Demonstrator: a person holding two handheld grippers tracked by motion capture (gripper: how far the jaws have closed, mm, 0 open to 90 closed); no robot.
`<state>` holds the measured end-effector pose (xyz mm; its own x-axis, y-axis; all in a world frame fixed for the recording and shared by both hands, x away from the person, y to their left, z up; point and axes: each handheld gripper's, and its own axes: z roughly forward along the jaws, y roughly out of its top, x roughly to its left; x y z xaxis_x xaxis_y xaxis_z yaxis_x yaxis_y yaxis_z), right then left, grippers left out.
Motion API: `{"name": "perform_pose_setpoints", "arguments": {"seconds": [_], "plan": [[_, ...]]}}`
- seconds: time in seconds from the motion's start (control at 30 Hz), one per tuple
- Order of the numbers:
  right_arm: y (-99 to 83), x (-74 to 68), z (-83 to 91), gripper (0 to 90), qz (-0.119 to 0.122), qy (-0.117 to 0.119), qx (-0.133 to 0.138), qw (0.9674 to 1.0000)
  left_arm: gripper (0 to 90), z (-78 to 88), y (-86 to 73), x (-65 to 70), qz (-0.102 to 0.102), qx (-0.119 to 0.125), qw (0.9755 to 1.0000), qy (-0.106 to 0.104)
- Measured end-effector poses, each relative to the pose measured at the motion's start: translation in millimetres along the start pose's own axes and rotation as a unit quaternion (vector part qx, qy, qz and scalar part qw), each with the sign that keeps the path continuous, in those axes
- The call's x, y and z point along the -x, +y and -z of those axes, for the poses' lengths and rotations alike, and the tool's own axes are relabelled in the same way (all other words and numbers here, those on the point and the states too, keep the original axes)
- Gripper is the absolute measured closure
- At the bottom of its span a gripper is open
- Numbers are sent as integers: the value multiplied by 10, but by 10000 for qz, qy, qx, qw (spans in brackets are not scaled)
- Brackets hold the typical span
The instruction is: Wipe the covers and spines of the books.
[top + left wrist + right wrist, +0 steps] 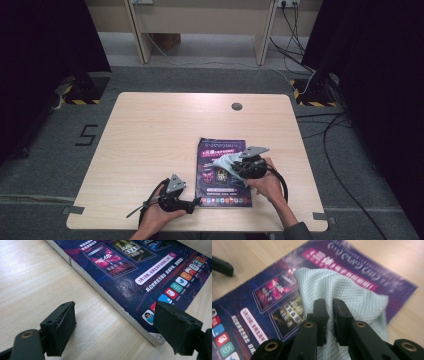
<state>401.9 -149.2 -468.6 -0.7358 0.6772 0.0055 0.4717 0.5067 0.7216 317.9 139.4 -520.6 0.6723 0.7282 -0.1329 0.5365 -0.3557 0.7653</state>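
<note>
A dark purple magazine [215, 172] lies flat on the wooden table [150, 130], near its front edge and right of centre. My right gripper [236, 168] is over the magazine, shut on a pale quilted cloth [226, 162] that bunches up from the cover. In the right gripper view the two jaws [329, 303] pinch a fold of the cloth [342, 287] above the magazine [274, 290]. My left gripper [196, 202] rests at the magazine's near left corner. Its jaws [115, 307] stand wide open astride that corner of the magazine [130, 270], gripping nothing.
A round cable hole [236, 106] sits near the table's far edge. Bare tabletop stretches left of and beyond the magazine. Cables [325, 135] run over the grey floor to the right, and a wooden frame [200, 20] stands behind the table.
</note>
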Motion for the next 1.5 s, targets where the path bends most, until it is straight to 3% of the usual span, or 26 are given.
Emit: {"name": "perform_pose_setpoints", "arguments": {"seconds": [0.17,0.37,0.57,0.8,1.07,1.17,1.37,1.5], "plan": [[86,118,268,829,-99,-236,360,9990,173,1,1,1,-2,-8,10000,10],[140,292,599,830,-309,-503,798,9951,172,0,2,-1,-6,-11,10000,4],[107,469,815,830,-437,-886,921,9908,170,-1,3,-1,-6,-13,10000,7],[-111,735,828,827,-754,-1234,631,9875,169,0,1,0,-4,-6,10000,13],[-392,939,666,824,-1077,-1455,14,9835,170,-2,2,3,11,-1,10000,14],[-451,941,557,817,-939,-1551,-409,9826,170,-1,1,2,12,3,10000,11],[-556,938,373,778,-800,-1555,-925,9802,170,-1,1,1,3,2,10000,13],[-584,939,328,744,-802,-1530,-1031,9796,170,-1,1,0,0,4,10000,8]]}}
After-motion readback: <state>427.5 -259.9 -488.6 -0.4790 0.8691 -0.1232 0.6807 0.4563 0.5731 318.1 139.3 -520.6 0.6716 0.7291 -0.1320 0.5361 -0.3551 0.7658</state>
